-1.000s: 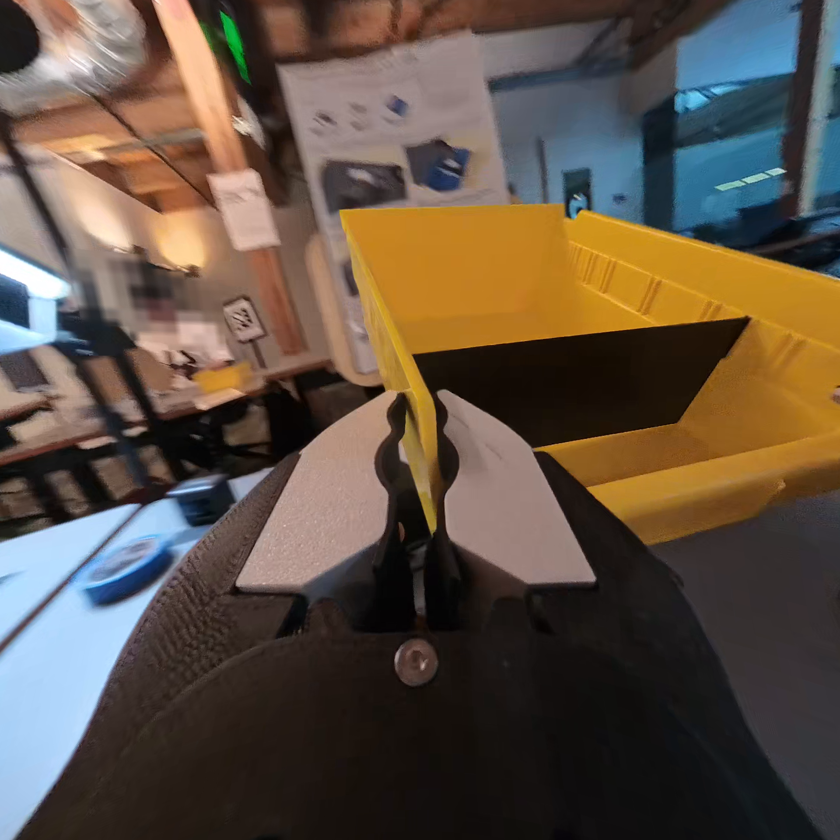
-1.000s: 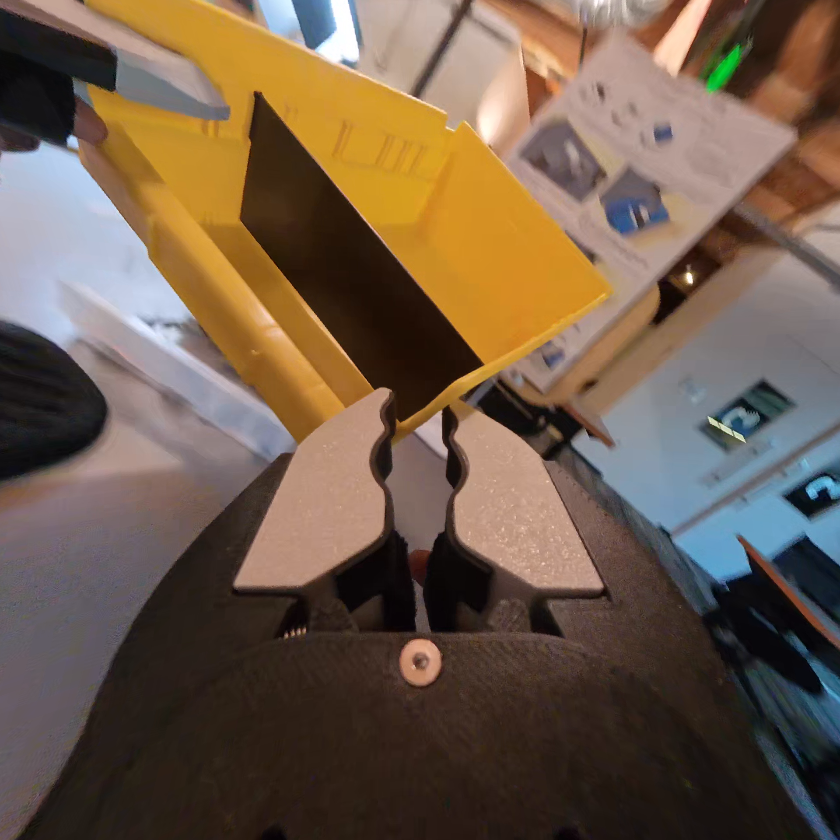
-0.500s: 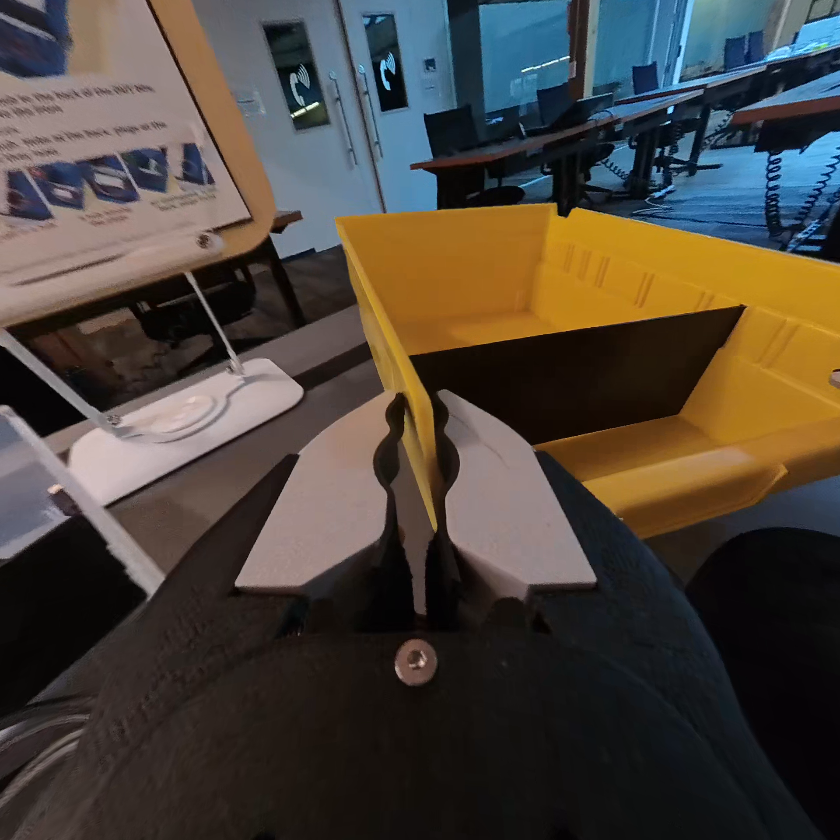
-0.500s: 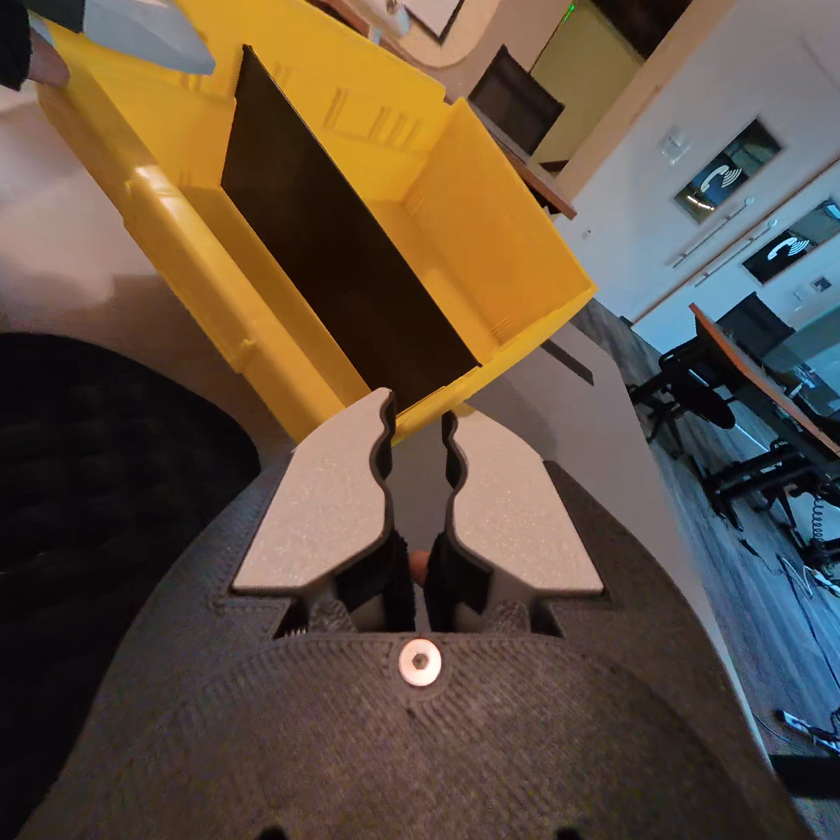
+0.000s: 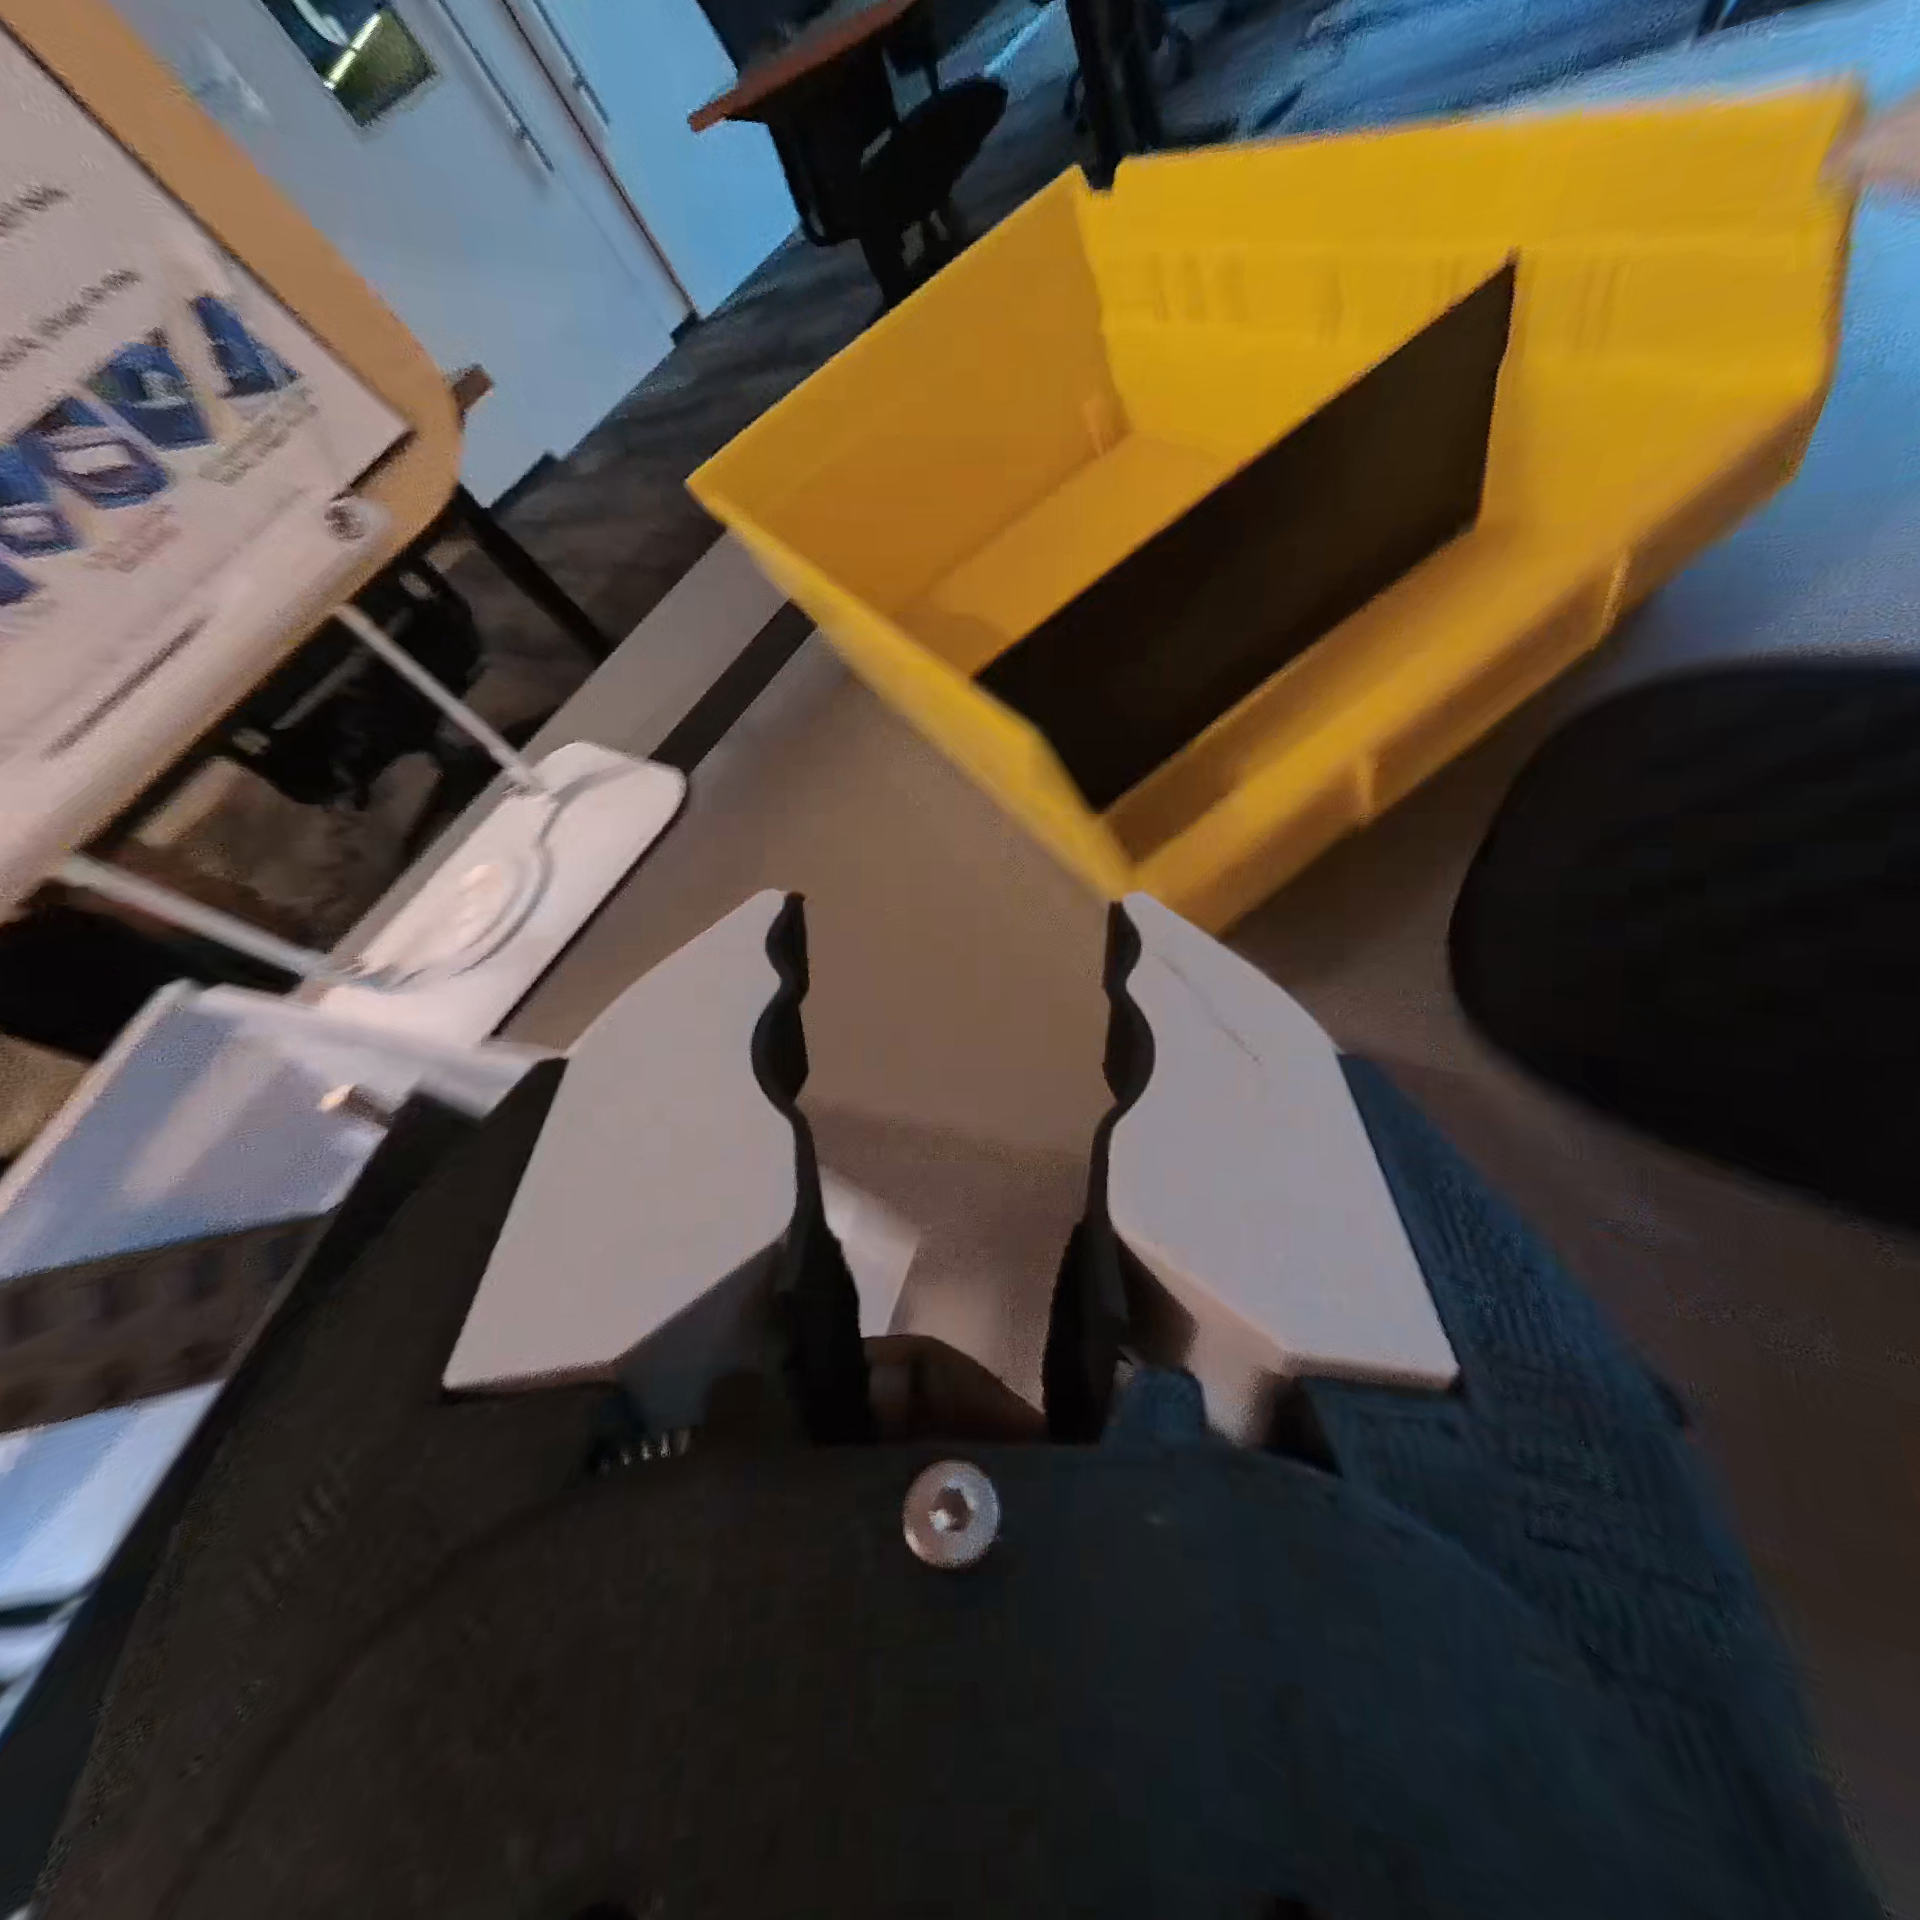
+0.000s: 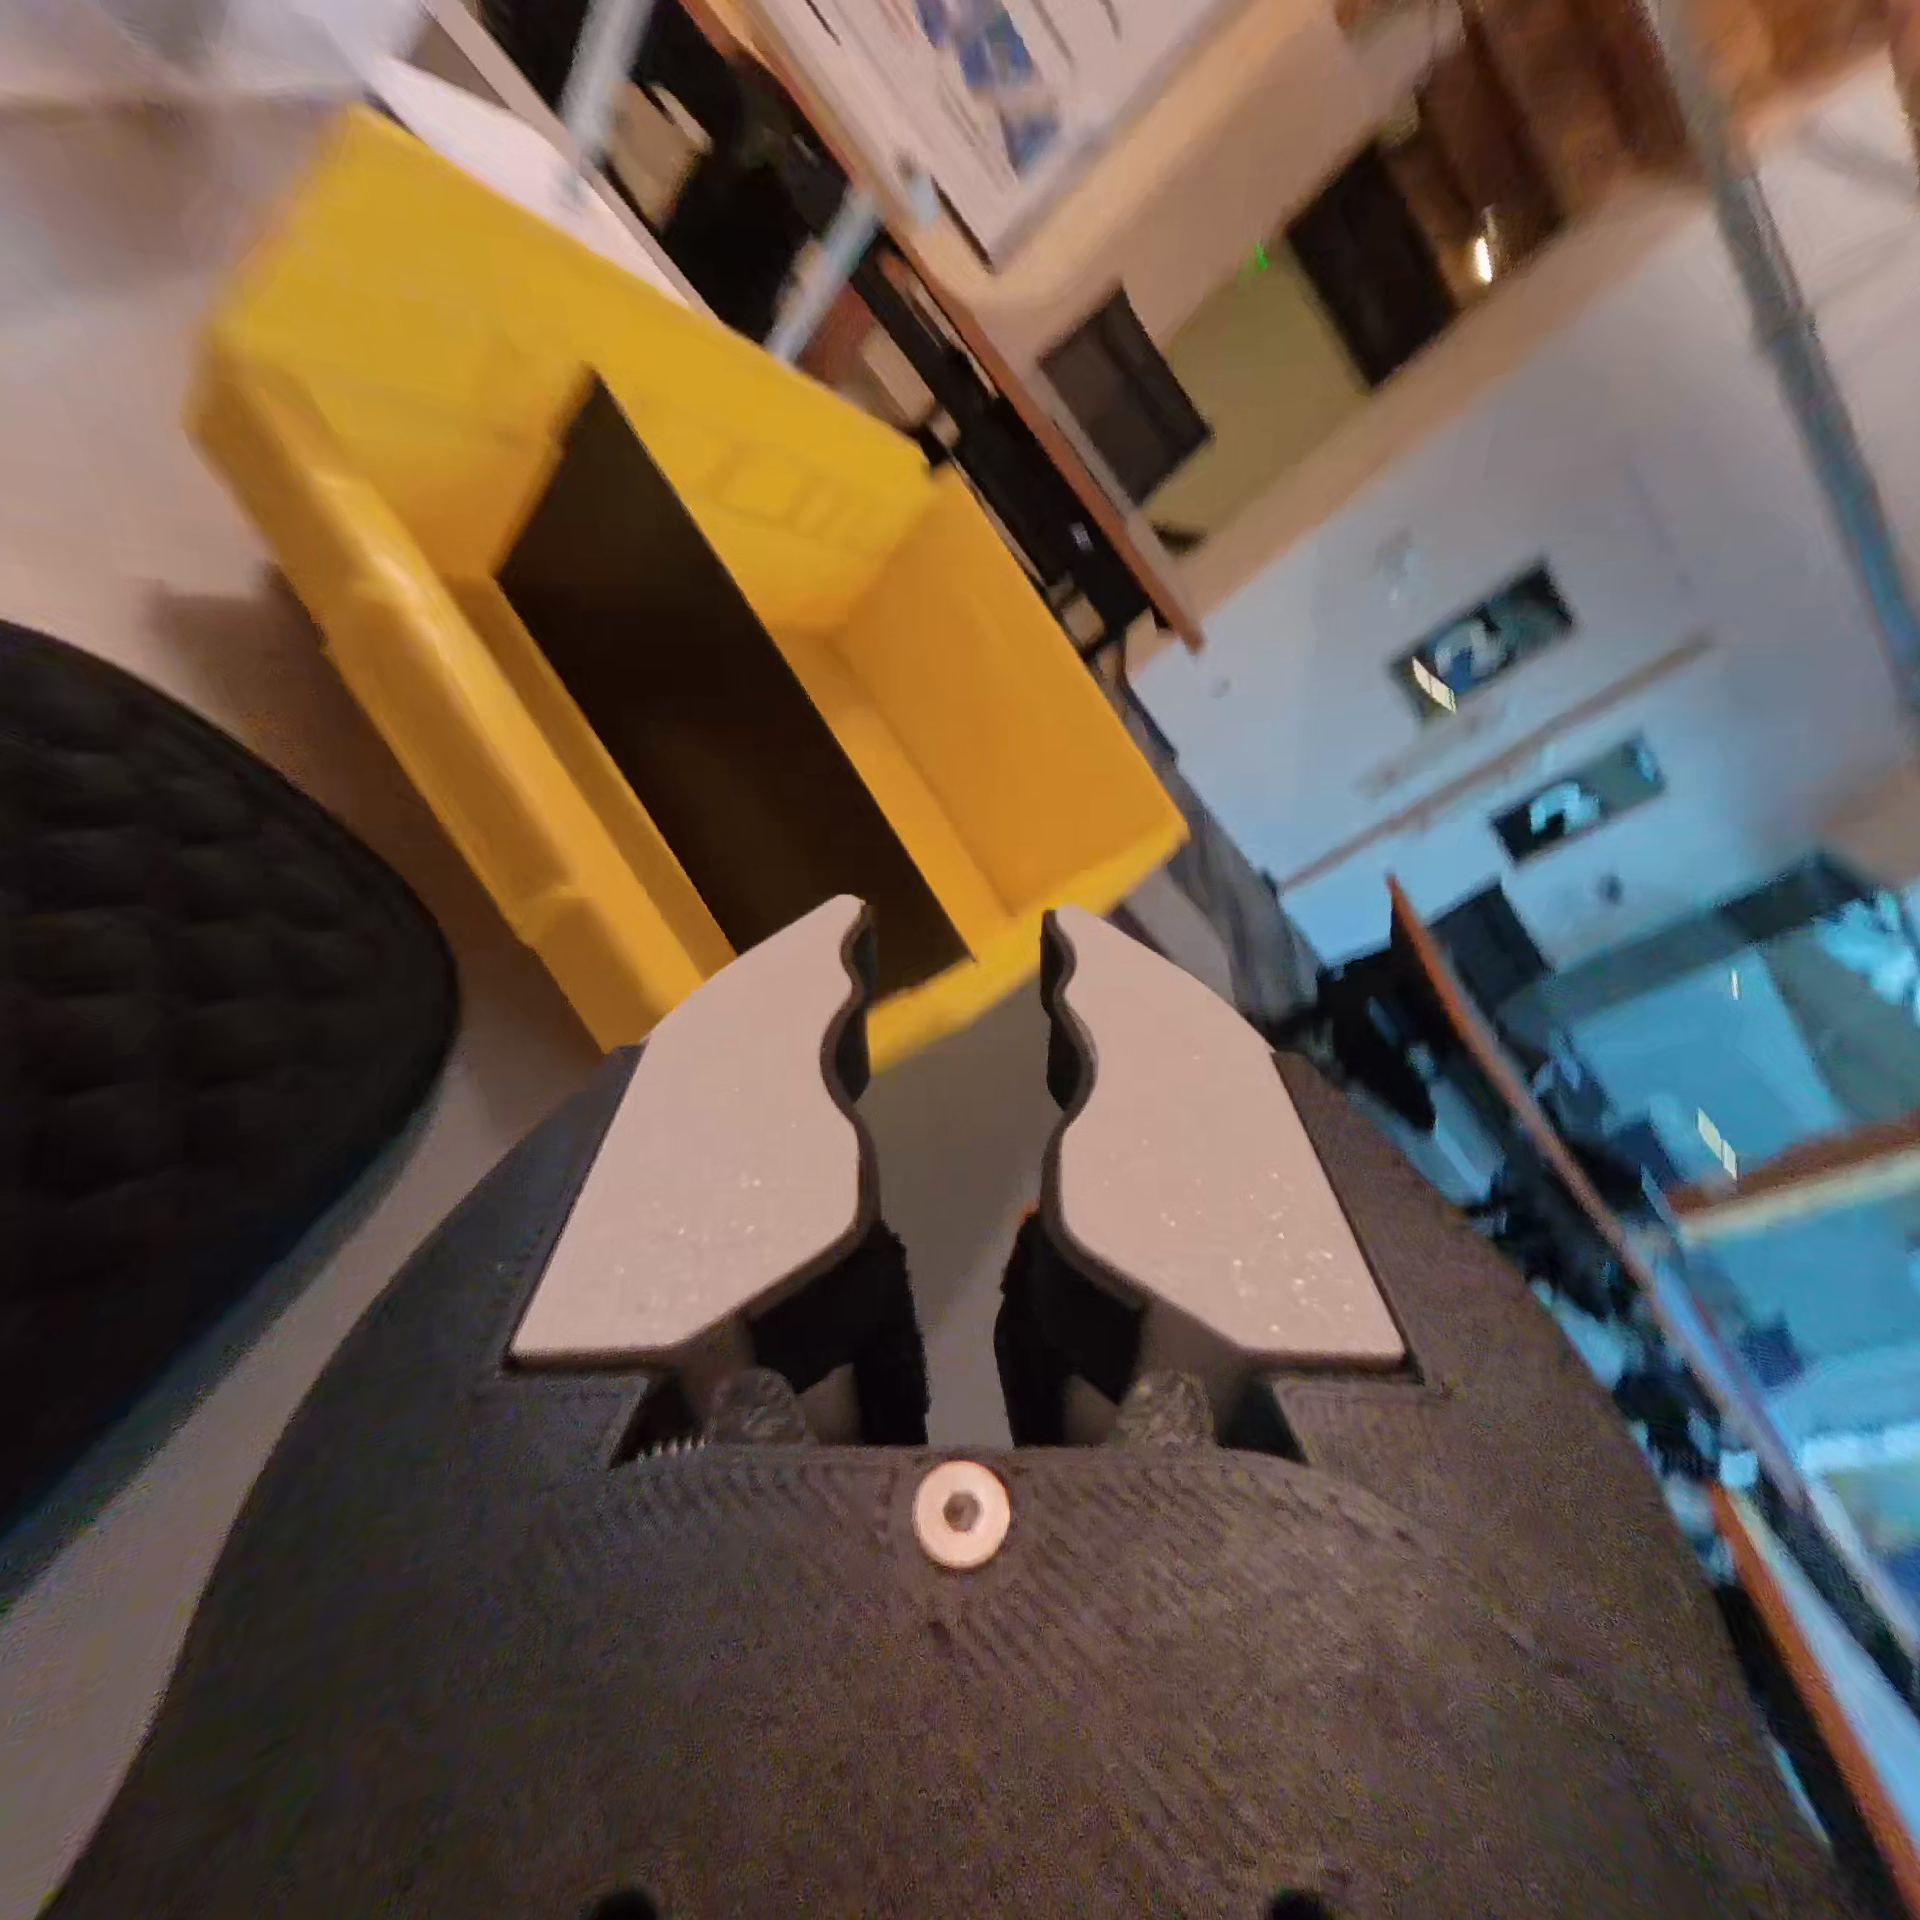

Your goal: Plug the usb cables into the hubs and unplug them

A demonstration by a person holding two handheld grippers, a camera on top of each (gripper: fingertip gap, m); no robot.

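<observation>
Both the left hand-held gripper [image 5: 951, 914] and right hand-held gripper [image 6: 954, 930] are open, holding nothing. No cables or hubs in sight. Yellow bin [image 5: 1299, 364] sits near the table [image 5: 935, 831] edge, so a careless swing could shove it off.

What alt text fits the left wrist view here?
The left tongs are open and empty above a grey table, just short of a yellow bin with a black divider. A black mat lies right.
</observation>
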